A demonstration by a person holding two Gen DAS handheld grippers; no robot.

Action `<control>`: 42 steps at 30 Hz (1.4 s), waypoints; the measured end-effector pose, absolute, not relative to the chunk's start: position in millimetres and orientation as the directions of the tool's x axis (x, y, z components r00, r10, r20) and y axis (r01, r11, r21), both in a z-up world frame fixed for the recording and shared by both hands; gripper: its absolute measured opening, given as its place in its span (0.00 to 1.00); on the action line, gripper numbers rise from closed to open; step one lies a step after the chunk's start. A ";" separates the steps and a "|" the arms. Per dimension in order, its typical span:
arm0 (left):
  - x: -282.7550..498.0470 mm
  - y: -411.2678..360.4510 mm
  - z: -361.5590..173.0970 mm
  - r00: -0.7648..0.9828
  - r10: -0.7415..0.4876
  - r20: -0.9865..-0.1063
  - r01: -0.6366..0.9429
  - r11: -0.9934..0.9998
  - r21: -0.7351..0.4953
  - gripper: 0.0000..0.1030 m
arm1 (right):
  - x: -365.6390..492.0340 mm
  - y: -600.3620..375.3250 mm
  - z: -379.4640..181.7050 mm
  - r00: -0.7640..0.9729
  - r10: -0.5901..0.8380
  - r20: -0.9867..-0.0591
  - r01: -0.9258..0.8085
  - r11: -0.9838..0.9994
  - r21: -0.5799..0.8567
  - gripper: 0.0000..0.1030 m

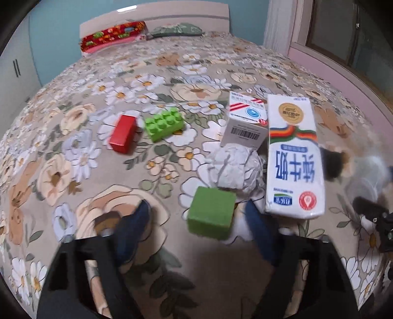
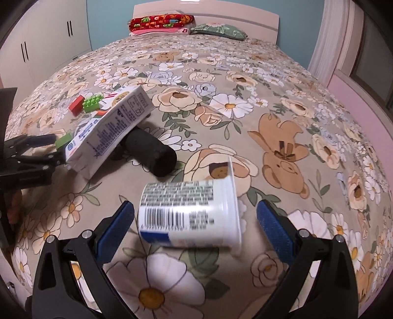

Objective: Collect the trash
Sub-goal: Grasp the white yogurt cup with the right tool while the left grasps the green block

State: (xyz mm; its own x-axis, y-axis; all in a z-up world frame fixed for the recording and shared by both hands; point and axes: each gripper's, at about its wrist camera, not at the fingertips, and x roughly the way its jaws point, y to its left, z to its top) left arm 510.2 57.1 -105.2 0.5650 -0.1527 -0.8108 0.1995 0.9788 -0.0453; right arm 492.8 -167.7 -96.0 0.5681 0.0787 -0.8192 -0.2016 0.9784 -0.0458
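Yogurt cup (image 2: 190, 213) seemingly between right tool (image 2: 196, 218) pads

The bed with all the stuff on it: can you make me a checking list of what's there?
Surface: floral bedspread, covering the bed.
Job's things: milk carton, yogurt cup on its side, crumpled paper, medicine box.
Clutter: green foam cube, green toy brick, red block, black cylinder.
Tongs: left tongs open near the cube; right tongs open around the cup.
Cables: nothing seen.
Surroundings: pillows, headboard, wardrobe.
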 end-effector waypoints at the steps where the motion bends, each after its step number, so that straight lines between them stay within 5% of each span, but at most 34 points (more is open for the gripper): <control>1: 512.9 56.0 -107.2 0.559 -0.154 -0.814 0.197 0.979 -0.050 0.66 | 494.5 -167.6 -96.9 0.567 0.082 -0.819 -0.204 0.978 -0.043 0.95; 4: 516.7 55.0 -110.7 0.559 -0.153 -0.815 0.186 0.981 -0.057 0.52 | 499.4 -166.6 -100.3 0.560 0.101 -0.822 -0.216 0.976 -0.027 0.89; 6: 516.4 54.6 -109.8 0.558 -0.176 -0.811 0.195 0.978 -0.078 0.33 | 502.6 -165.4 -104.4 0.536 0.119 -0.836 -0.230 0.973 -0.009 0.62; 7: 516.0 54.4 -109.4 0.554 -0.187 -0.812 0.198 0.976 -0.090 0.31 | 503.9 -165.2 -106.9 0.524 0.128 -0.842 -0.236 0.972 0.001 0.62; 18: 496.7 53.9 -85.4 0.562 -0.170 -0.810 0.158 0.983 -0.096 0.31 | 482.0 -175.9 -76.3 0.557 0.152 -0.816 -0.240 0.971 0.017 0.61; 42: 337.3 29.7 116.6 0.731 -0.091 -0.676 0.148 0.989 0.027 0.31 | 351.3 -188.2 114.2 0.698 0.250 -0.671 -0.355 0.935 -0.021 0.61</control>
